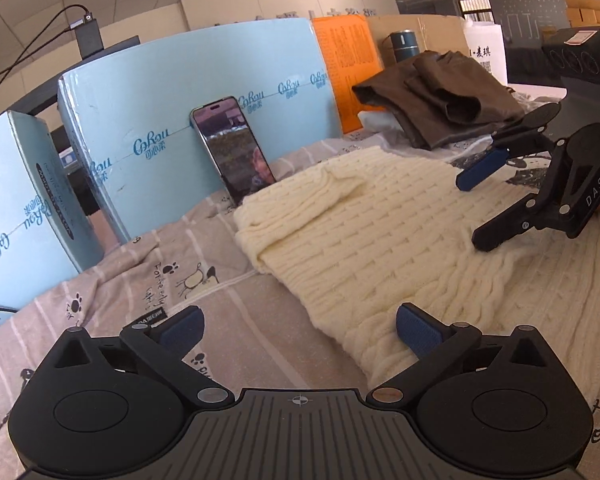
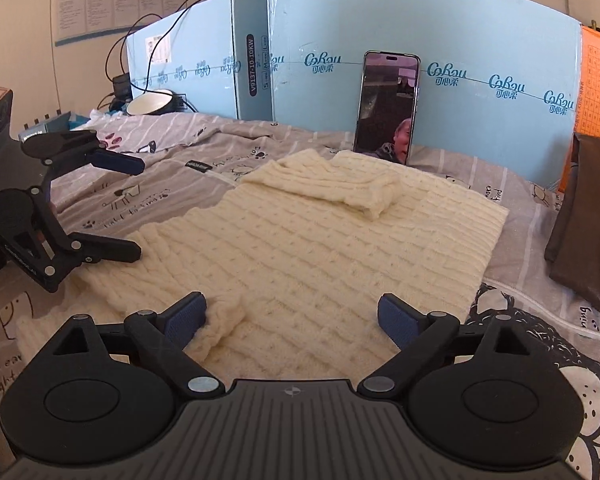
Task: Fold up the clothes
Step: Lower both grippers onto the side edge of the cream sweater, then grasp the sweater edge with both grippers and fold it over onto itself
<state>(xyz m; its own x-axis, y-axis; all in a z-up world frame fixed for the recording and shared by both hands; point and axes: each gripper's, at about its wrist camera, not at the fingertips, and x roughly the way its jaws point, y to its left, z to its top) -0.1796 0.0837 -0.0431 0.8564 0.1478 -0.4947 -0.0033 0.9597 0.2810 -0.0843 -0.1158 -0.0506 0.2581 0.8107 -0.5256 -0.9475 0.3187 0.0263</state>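
A cream cable-knit sweater (image 1: 380,232) (image 2: 320,248) lies flat on a patterned sheet (image 1: 140,280) (image 2: 180,152). One sleeve (image 2: 340,184) is folded across its far end. My left gripper (image 1: 300,330) is open at the sweater's side edge, one finger over the sheet and the other over the knit. In the right wrist view it shows at the left (image 2: 130,208), jaws wide apart. My right gripper (image 2: 292,320) is open over the near part of the sweater, its left pad beside a sleeve cuff (image 2: 220,320). It shows open at the right (image 1: 476,212) in the left wrist view.
A folded brown garment (image 1: 432,100) (image 2: 588,220) lies beyond the sweater. A phone (image 1: 232,148) (image 2: 388,108) leans on light blue boxes (image 1: 180,100) (image 2: 460,40) walling the far side. An orange box (image 1: 348,64) stands beside them. A bowl (image 2: 150,104) and cables sit far left.
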